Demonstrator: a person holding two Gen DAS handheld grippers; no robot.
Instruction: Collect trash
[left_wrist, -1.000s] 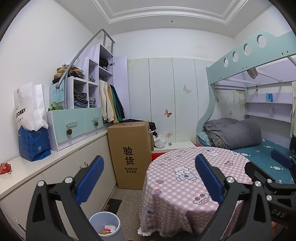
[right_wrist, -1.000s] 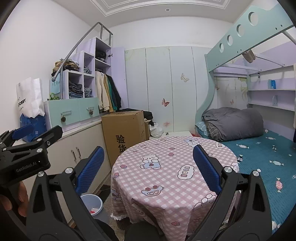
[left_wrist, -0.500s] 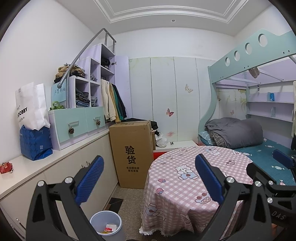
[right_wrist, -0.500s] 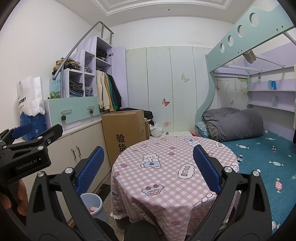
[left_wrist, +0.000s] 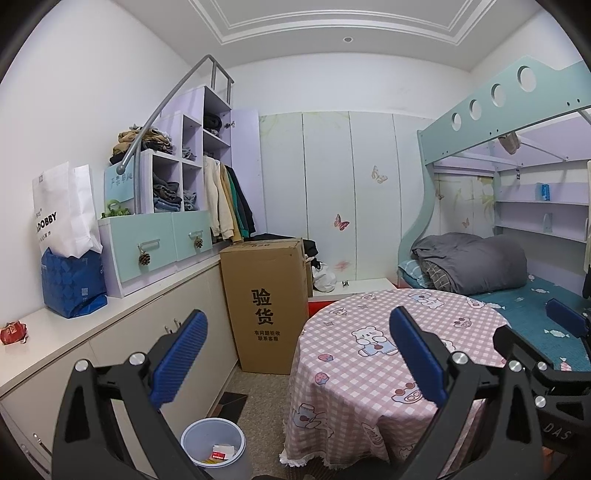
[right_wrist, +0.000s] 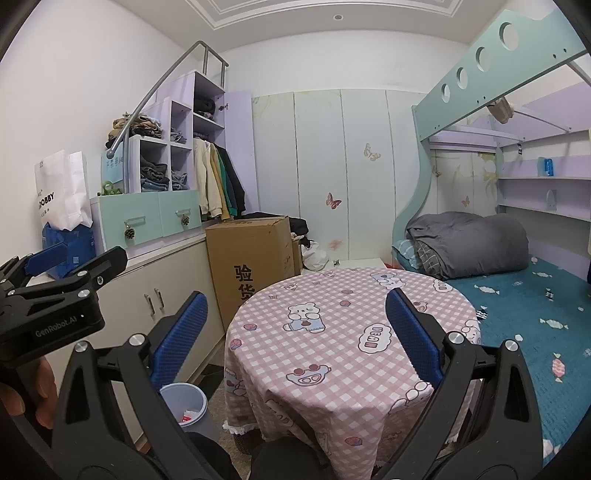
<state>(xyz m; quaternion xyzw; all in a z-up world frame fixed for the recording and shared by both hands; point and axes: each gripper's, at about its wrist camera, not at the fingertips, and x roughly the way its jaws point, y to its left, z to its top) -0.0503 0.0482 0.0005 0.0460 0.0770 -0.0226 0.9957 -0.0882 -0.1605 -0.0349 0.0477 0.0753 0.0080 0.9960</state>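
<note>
A pale blue trash bin (left_wrist: 213, 443) stands on the floor between the low cabinets and the round table, holding a red-and-white packet and some yellow scraps. The right wrist view shows the same bin (right_wrist: 183, 402) at lower left. My left gripper (left_wrist: 295, 332) is open and empty, held in the air above the bin and the table's left side. My right gripper (right_wrist: 295, 314) is also open and empty, over the pink checked tablecloth (right_wrist: 343, 321). A small red crumpled item (left_wrist: 13, 332) lies on the cabinet top at far left.
A tall cardboard box (left_wrist: 264, 302) stands behind the bin against the white cabinets (left_wrist: 55, 369). A blue bag (left_wrist: 72, 284) with a white paper bag sits on the cabinet top. The bunk bed (right_wrist: 517, 295) with a grey duvet fills the right side.
Both views have drifted only slightly. Both grippers stay open and nothing has been taken hold of.
</note>
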